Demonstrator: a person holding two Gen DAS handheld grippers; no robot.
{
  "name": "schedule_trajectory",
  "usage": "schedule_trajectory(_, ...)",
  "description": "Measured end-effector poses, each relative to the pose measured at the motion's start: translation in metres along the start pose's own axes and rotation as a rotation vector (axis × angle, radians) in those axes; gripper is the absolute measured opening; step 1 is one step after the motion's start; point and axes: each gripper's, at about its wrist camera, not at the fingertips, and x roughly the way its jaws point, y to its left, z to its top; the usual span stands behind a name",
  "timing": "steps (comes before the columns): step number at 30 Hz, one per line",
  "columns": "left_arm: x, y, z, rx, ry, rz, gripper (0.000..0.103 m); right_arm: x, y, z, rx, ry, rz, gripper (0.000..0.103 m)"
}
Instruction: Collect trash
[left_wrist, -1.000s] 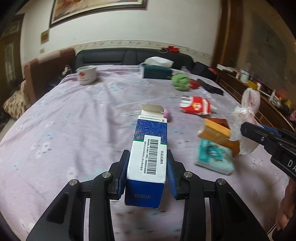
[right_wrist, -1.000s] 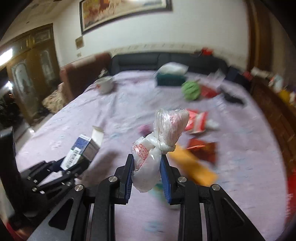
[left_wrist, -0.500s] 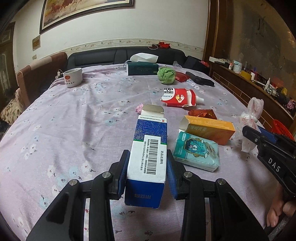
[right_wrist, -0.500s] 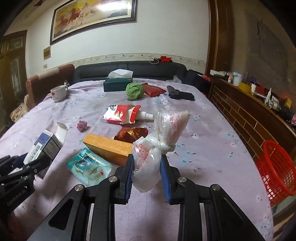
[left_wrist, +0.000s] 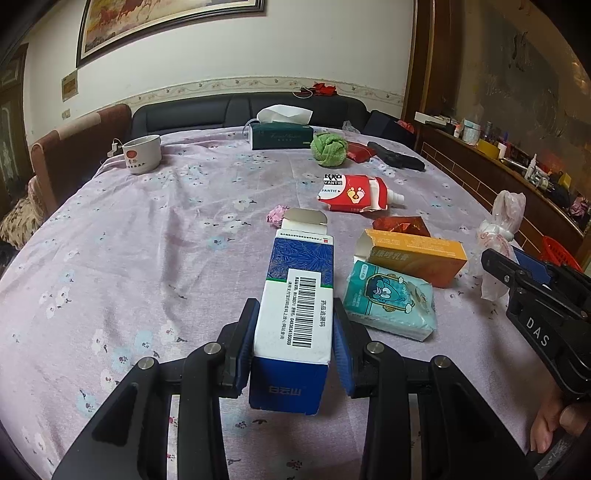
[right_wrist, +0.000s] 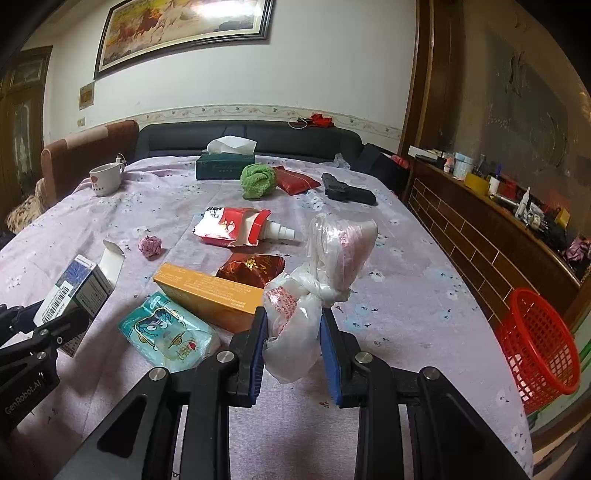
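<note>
Between the blue pads of the left gripper (left_wrist: 293, 343), a blue-and-white carton (left_wrist: 295, 314) is being clamped, flap open, over a table draped in lilac floral cloth (left_wrist: 147, 240). Beyond its fingertips, a teal tissue pack (left_wrist: 388, 301), an orange box (left_wrist: 413, 254) and a red pouch (left_wrist: 352, 194) are lying on the cloth. The right gripper (right_wrist: 291, 338) is pinching a knotted plastic bag (right_wrist: 317, 284); right of its fingers, a red basket (right_wrist: 535, 343) is sitting past the table's edge, near a wood-panelled wall.
</note>
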Motion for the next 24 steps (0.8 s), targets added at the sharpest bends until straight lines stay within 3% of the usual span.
schedule_trajectory(24, 0.0005, 0.0007, 0.0005, -0.003, -0.001, -0.013, 0.036, 0.0017, 0.0017, -0.0013, -0.028, 0.007, -0.024, 0.029)
